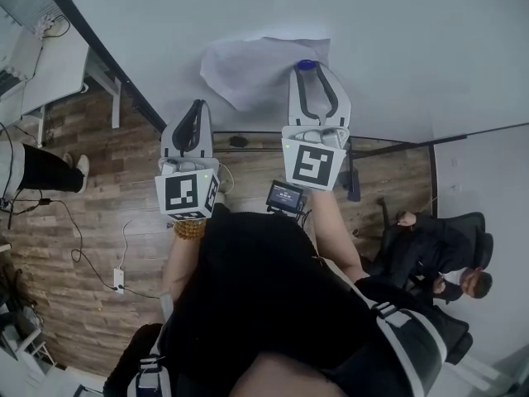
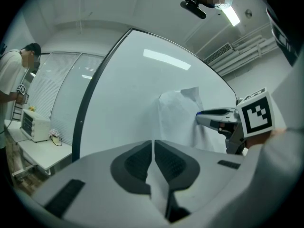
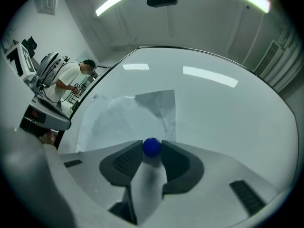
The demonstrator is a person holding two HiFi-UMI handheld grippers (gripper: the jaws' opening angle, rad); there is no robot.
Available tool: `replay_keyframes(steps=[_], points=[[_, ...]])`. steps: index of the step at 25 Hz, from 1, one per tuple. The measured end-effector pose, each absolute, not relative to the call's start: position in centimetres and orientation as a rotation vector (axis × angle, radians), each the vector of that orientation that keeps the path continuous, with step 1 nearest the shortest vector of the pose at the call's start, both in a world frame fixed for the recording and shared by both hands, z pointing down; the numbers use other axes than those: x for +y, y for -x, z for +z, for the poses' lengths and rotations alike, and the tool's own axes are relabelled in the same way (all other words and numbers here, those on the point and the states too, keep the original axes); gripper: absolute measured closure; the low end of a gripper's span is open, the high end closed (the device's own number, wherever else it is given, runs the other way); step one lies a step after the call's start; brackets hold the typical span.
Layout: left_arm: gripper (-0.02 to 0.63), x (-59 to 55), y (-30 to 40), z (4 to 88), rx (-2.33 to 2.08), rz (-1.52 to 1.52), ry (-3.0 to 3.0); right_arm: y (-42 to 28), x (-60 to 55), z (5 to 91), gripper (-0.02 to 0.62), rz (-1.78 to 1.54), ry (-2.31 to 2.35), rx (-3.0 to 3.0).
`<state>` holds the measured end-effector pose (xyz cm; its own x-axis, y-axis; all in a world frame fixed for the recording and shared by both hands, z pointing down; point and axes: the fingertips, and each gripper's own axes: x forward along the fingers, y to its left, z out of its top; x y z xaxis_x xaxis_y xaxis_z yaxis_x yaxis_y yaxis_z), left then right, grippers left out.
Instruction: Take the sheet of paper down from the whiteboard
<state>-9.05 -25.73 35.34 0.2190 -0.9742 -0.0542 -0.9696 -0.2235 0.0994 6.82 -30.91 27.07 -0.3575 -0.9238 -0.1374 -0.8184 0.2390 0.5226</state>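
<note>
Left claw (image 1: 198, 106) sits closest in, pinched shut and empty, hovering at seven o'clock of the crumpled white paper sheet (image 1: 248, 73) on the glossy whiteboard (image 1: 413, 40). Right claw (image 3: 152, 148) nips the round blue magnet (image 3: 151, 147) at the sheet's three o'clock edge. Next, I reckon: pluck it straight off, then catch the limp paper.

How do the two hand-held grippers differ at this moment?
The left hand-held gripper has its jaws together and empty; the right hand-held gripper holds a blue magnet between its jaws. The left is off the sheet of paper; the right is at it. Both point at the whiteboard.
</note>
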Motion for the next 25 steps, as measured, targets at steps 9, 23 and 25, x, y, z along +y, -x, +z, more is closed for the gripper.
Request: replay_keyframes(steps=[9,23,25], points=[[0.551,-26.4,8.0,35.9,-1.848,-0.132,-2.462,-6.7,-30.8,26.9,0.474,-0.782,-1.646,-2.324],[0.543,-28.3,6.3,35.6,-1.739,-0.124,-2.538,-6.7,-30.7,27.1,0.474,-0.764,-1.634,-2.29],[0.543,-28.6,6.1,35.5,-1.729,-0.128,-2.544,-6.7,-30.7,27.1,0.474,-0.764,-1.633,-2.286]])
